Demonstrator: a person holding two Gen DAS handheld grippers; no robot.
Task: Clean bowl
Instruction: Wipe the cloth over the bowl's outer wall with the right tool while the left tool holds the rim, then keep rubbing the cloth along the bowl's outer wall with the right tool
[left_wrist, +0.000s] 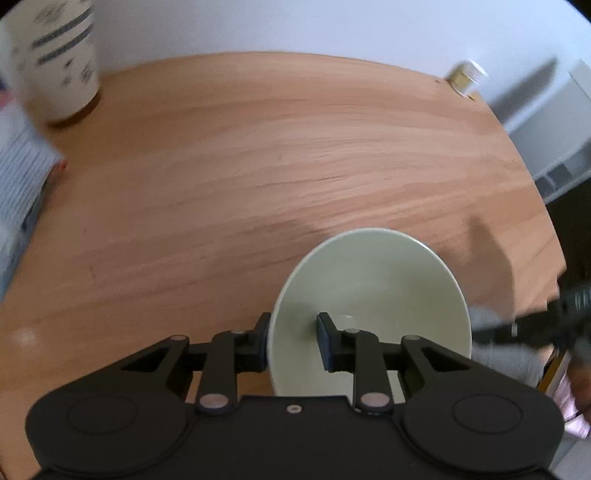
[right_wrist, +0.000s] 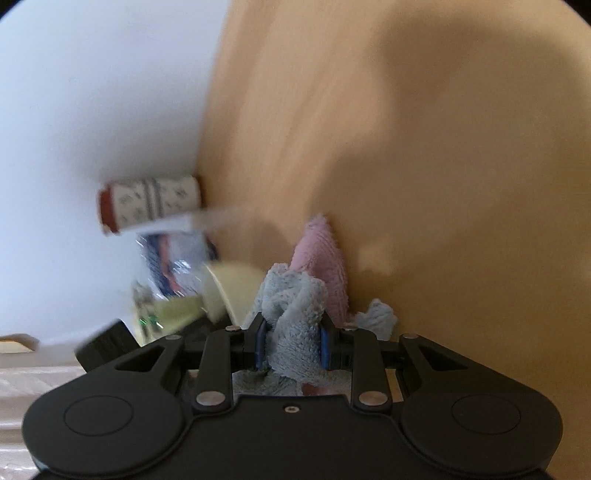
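Note:
A pale green bowl (left_wrist: 373, 295) is held tilted above the wooden table (left_wrist: 240, 166). My left gripper (left_wrist: 293, 332) is shut on the bowl's near rim, one finger outside the wall and one inside. My right gripper (right_wrist: 291, 345) is shut on a grey-blue and pink fluffy cloth (right_wrist: 299, 306), which bunches up between its fingers. The right gripper also shows in the left wrist view (left_wrist: 517, 328) as a dark blurred shape at the bowl's right edge, with grey cloth (left_wrist: 498, 350) beside it. Part of the bowl (right_wrist: 236, 284) shows left of the cloth in the right wrist view.
A patterned white mug (left_wrist: 59, 62) stands at the table's far left and also shows in the right wrist view (right_wrist: 147, 205). A stack of printed paper or packaging (left_wrist: 22, 173) lies at the left edge. A small white-capped jar (left_wrist: 467, 77) stands at the far right corner.

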